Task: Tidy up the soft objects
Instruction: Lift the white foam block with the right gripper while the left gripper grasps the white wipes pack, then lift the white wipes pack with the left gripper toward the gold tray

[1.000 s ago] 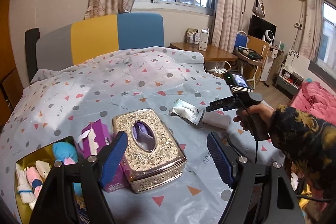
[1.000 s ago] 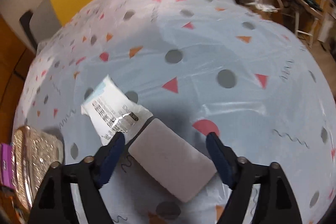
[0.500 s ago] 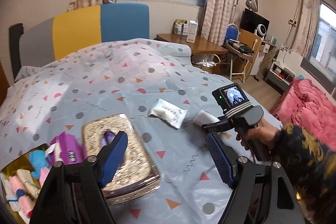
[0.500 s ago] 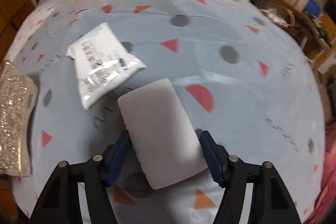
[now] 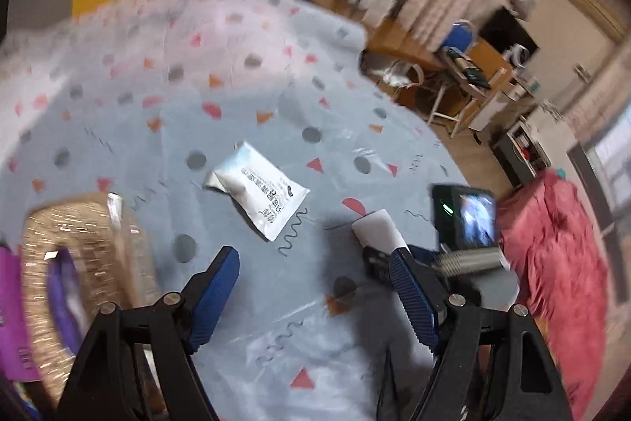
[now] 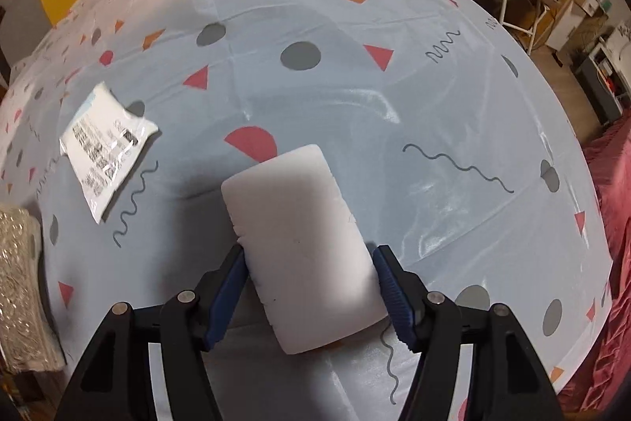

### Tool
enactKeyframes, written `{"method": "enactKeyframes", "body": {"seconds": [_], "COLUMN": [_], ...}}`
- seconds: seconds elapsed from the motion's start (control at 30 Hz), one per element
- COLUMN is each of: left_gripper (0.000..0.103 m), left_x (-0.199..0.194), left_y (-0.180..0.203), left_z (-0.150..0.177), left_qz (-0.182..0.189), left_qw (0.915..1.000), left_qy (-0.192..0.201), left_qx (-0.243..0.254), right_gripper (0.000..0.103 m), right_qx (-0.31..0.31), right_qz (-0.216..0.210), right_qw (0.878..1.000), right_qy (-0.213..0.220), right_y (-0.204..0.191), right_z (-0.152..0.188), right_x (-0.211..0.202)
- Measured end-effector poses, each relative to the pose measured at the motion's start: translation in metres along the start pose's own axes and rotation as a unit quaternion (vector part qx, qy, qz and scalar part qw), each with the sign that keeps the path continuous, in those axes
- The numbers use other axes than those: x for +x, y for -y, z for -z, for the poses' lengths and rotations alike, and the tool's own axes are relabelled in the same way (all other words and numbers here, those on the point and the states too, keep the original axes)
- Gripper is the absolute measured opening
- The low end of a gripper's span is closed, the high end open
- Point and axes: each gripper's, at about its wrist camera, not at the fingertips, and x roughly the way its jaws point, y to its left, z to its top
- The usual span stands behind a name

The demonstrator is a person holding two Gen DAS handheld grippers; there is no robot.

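A white foam sponge [image 6: 299, 239] is clamped between the blue pads of my right gripper [image 6: 308, 255], which points steeply down at the patterned tablecloth [image 6: 355, 97]. From the left wrist view the same sponge [image 5: 376, 229] pokes out of the right gripper just beyond my own right finger. My left gripper [image 5: 313, 255] is open with nothing between its fingers, hovering over bare cloth. A white wipes packet [image 5: 256, 198] lies flat a little ahead and to the left of it. In the right wrist view that packet [image 6: 106, 145] lies to the sponge's left.
An ornate golden tissue box [image 5: 79, 243] stands at the left, with a purple pack [image 5: 15, 322] beside it at the frame edge. A red blanket [image 5: 552, 263] lies beyond the table's right edge. Desks and chairs fill the far right of the room.
My right gripper's jaws closed on the sponge, which lay loose between them. My left gripper swung right and tilted down, leaving the golden box for the cloth near the packet.
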Motion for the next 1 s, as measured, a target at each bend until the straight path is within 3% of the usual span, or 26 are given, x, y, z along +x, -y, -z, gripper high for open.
{"method": "enactKeyframes", "body": {"seconds": [0.17, 0.4, 0.63, 0.83, 0.9, 1.0], "left_gripper": [0.078, 0.078, 0.079, 0.079, 0.076, 0.063], "left_x": [0.057, 0.118, 0.145, 0.169, 0.17, 0.166], "left_y": [-0.011, -0.039, -0.039, -0.043, -0.041, -0.034], "left_z": [-0.022, -0.045, -0.064, -0.065, -0.061, -0.054], "left_qz": [-0.046, -0.069, -0.091, -0.106, -0.11, -0.12], "left_qw": [0.9976, 0.9871, 0.9852, 0.9828, 0.9848, 0.9883], "left_qy": [-0.018, -0.049, -0.051, -0.08, -0.076, -0.071], "left_qx": [-0.049, -0.136, -0.136, -0.128, -0.111, -0.06], "right_gripper": [0.066, 0.066, 0.067, 0.067, 0.067, 0.067], "right_qx": [-0.016, -0.021, -0.04, -0.048, -0.049, -0.047], "right_qz": [-0.005, -0.006, 0.006, 0.011, 0.011, 0.009], "right_qw": [1.0, 1.0, 0.999, 0.999, 0.999, 0.999], "right_qy": [-0.002, -0.005, -0.007, -0.005, -0.005, -0.005], "right_y": [-0.016, -0.018, -0.024, -0.029, -0.029, -0.03], "right_z": [-0.005, -0.005, -0.014, -0.013, -0.013, -0.012], "right_x": [0.003, 0.006, 0.018, 0.018, 0.02, 0.02]}}
